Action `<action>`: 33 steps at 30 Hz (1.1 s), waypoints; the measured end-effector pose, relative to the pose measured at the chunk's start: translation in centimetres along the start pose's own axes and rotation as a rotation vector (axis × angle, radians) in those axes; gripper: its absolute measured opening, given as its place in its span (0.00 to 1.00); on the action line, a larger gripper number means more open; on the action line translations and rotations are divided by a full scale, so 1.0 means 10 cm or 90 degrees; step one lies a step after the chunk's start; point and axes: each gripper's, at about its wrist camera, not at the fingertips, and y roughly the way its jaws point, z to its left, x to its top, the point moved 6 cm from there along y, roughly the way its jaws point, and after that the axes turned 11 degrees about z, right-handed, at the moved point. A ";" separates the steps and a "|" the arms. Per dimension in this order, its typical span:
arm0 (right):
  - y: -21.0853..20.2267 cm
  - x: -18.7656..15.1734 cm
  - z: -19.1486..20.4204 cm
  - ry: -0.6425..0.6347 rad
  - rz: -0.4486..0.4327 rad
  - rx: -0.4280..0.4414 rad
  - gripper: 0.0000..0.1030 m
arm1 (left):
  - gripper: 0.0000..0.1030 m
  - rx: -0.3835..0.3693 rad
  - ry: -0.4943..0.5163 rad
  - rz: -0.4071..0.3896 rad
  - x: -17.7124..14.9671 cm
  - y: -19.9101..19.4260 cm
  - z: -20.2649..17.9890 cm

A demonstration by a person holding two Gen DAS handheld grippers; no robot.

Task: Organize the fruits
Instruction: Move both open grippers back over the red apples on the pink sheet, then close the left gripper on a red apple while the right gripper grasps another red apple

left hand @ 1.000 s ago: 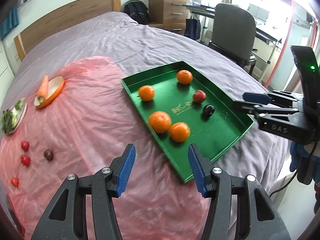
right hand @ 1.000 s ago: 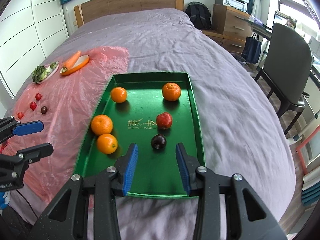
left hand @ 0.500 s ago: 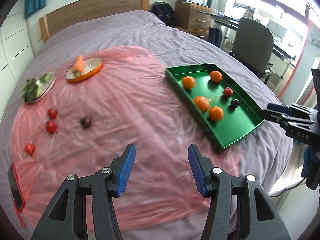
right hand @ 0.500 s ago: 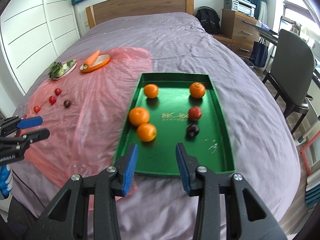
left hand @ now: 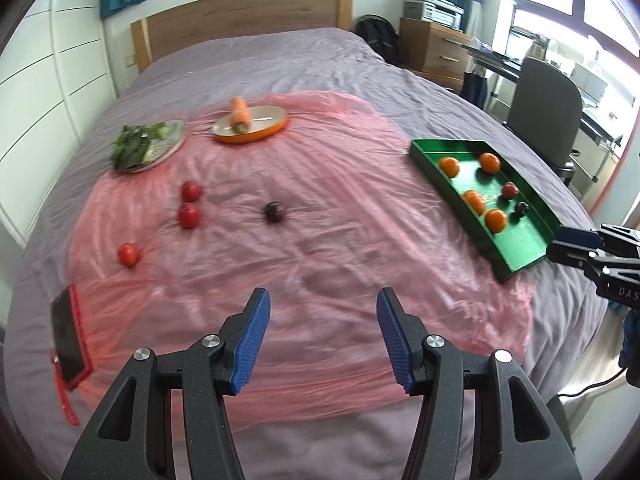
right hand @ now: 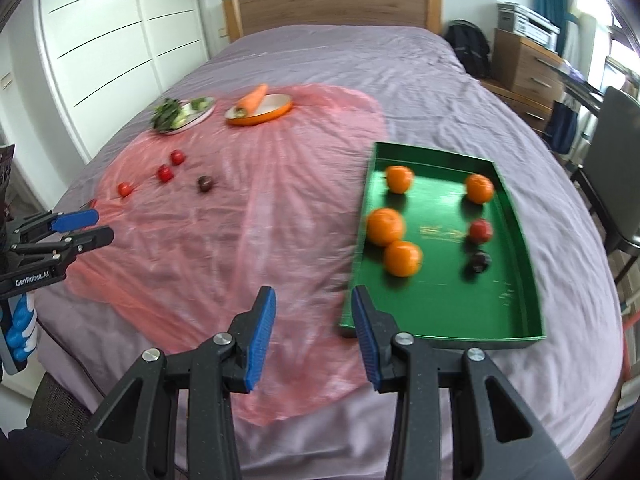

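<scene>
1. Purple bedding (left hand: 280, 64) covers a wide bed with a wooden headboard (left hand: 244, 20) at its far end; white panelled wardrobes (right hand: 104, 40) line the wall on one side.
2. Beyond the bed's other side I see a wooden dresser (left hand: 436, 50) with a printer on top, a dark backpack (left hand: 376, 36) on the floor next to it, and a grey chair (left hand: 548, 108) by a desk under bright windows.
3. Over the near half of the bedding lies a crinkled pink sheet (left hand: 320, 240).
4. At the sheet's far edge sits an orange dish (left hand: 268, 128) with a carrot (left hand: 240, 114) resting on it, and just beside that a plate (left hand: 176, 140) of leafy greens (left hand: 132, 148).
5. Loose on the sheet are three red fruits (left hand: 189, 216) and, apart from them, one dark plum (left hand: 274, 213).
6. A phone (left hand: 68, 336) in a red case lies at the sheet's near corner.
7. A green tray (right hand: 440, 312) rests mostly on the bare bedding, its one long side meeting the sheet's edge.
8. In the tray are four oranges (right hand: 386, 226), one red fruit (right hand: 480, 231) and one dark fruit (right hand: 479, 261), none touching the walls as far as I can tell.
9. My left tongs (left hand: 324, 336) hang spread wide over the sheet's near part, pinching nothing.
10. My right tongs (right hand: 314, 338) are also spread and empty, above the tray's near corner where it meets the sheet.
</scene>
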 end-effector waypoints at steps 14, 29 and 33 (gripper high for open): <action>0.36 0.16 0.86 -0.080 0.024 0.065 0.58 | 0.51 0.067 -0.107 -0.005 -0.37 0.01 1.08; 1.13 0.79 1.82 -0.171 0.050 0.177 0.58 | 0.51 0.127 -0.220 -0.022 -0.32 0.39 2.09; 1.36 1.06 2.05 -0.187 0.039 0.205 0.58 | 0.51 0.140 -0.234 -0.035 -0.19 0.53 2.26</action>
